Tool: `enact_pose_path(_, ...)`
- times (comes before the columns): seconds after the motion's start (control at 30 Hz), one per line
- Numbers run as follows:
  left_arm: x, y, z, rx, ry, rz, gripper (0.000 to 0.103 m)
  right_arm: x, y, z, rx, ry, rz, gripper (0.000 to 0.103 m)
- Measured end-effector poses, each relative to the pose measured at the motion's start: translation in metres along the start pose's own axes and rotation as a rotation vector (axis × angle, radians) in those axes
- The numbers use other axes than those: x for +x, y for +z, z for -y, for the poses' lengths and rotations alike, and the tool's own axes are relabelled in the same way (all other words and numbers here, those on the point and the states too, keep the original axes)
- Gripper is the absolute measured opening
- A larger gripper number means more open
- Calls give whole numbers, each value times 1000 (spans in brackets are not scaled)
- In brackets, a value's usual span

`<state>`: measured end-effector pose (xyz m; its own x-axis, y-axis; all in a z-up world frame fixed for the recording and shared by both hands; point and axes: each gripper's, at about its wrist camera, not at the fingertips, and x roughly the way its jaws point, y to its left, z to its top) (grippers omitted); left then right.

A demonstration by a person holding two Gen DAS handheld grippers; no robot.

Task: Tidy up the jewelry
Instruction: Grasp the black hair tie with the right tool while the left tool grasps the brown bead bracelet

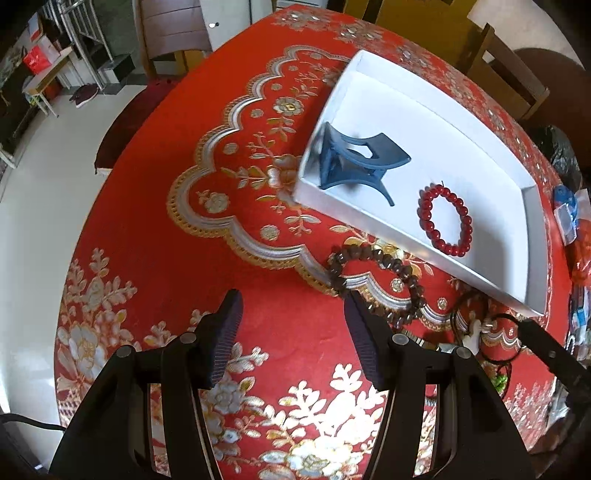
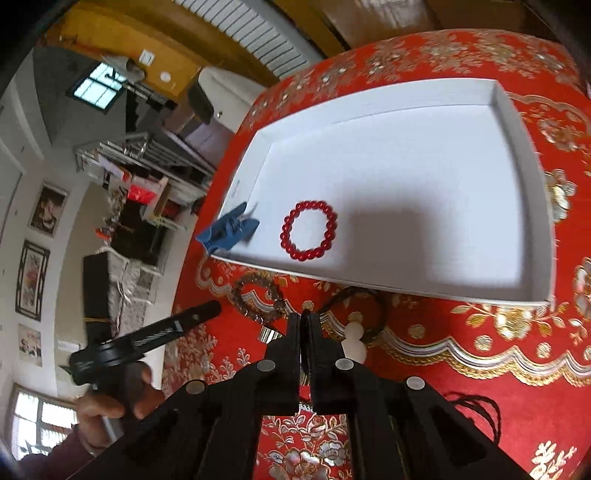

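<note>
jewelry first: red bead bracelet (image 1: 445, 221) and blue hair claw (image 1: 354, 162) lie in the white tray (image 1: 424, 107); brown bead bracelet (image 1: 373, 284) rests on the desk (image 1: 166, 229) beside it. your left tongs (image 1: 293, 321) gape empty; your right tongs (image 2: 305, 325) are pinched together on a dark cord bracelet (image 2: 354, 295).

1. A red floral tablecloth (image 1: 155, 229) covers the table.
2. Framed pictures (image 2: 32, 275) hang on a wall.
3. A wooden chair (image 1: 511, 74) stands beyond, beside what may be a metal rack (image 1: 86, 27).

Bright daylight — soft shadow in tray (image 2: 517, 122), fisheye-warped edges, slight blur.
</note>
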<state>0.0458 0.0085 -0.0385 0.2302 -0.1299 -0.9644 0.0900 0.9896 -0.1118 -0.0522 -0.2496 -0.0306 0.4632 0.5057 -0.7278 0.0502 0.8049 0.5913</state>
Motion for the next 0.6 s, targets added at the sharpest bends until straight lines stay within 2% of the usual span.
enact_pose_path(0.23,20,7,22,68,35,-22,56,-12,-2,6,16,0,24,3)
enact_pose_path(0.27,20,6,25,81,46,-6,51,-14,-2,6,17,1,27,3)
enact_pose_path(0.3,19,6,27,96,59,15,37,-15,-3,6,17,4,30,3)
enact_pose_path(0.33,18,6,28,107,72,27,27,-17,-3,6,16,4,32,3)
enact_pose_path(0.37,17,6,28,113,60,32,7,-18,-3,5,14,4,36,3)
enact_pose_path(0.6,6,5,16,103,-25,22,7,-26,-2,0,6,11,57,3)
